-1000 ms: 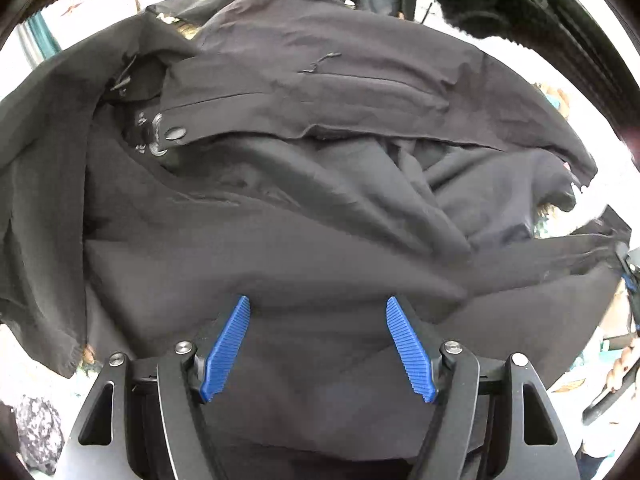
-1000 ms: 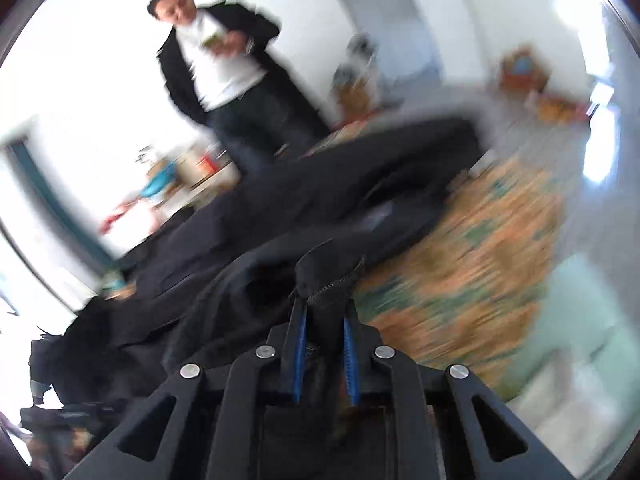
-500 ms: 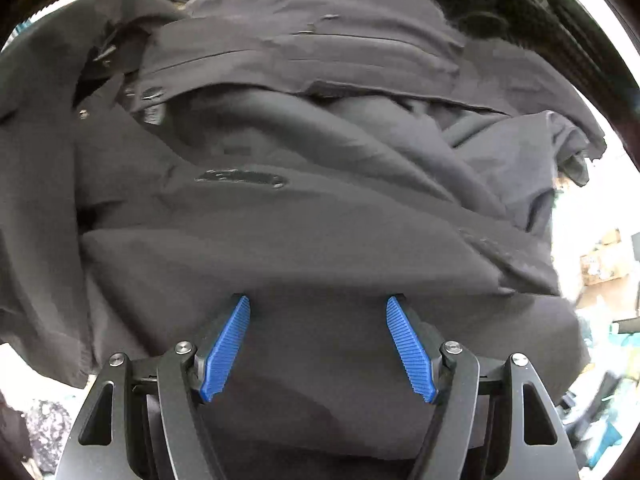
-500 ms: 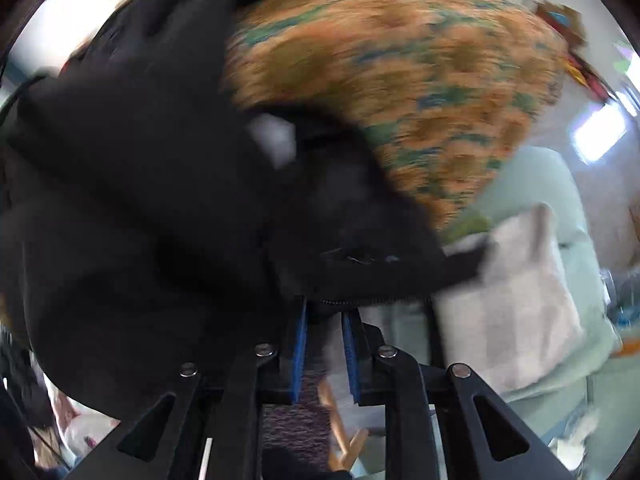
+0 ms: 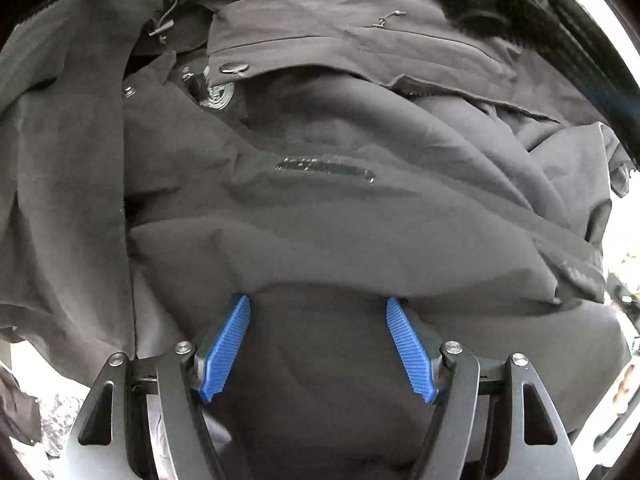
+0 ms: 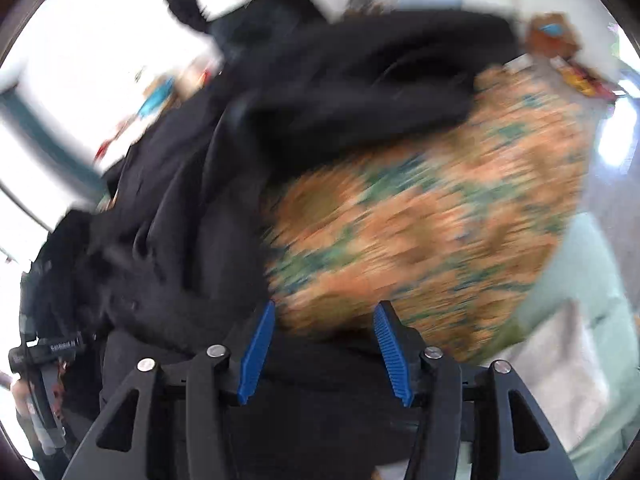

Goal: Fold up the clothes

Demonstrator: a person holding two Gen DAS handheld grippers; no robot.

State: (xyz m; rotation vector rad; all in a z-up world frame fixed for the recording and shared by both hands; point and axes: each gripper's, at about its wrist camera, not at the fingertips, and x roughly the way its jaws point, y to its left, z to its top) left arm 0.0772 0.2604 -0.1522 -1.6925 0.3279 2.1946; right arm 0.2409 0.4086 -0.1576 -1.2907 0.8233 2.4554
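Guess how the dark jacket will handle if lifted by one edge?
Probably floppy: the dark jacket lies in soft folds and creases. Likely bulky and fairly heavy, given its thick layered flaps. The smooth shell fabric may slip from a shallow pinch.

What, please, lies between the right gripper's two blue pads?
In the right wrist view, only loose dark jacket fabric below the opening right gripper; nothing pinched.

Your left wrist camera looks steeply down along its claw (image 5: 318, 346), very close over the dark jacket (image 5: 320, 208), which fills the view. Your right wrist camera tilts down less steeply, blurred, taking in the same jacket (image 6: 192, 248) beside an orange patterned cloth (image 6: 432, 232).
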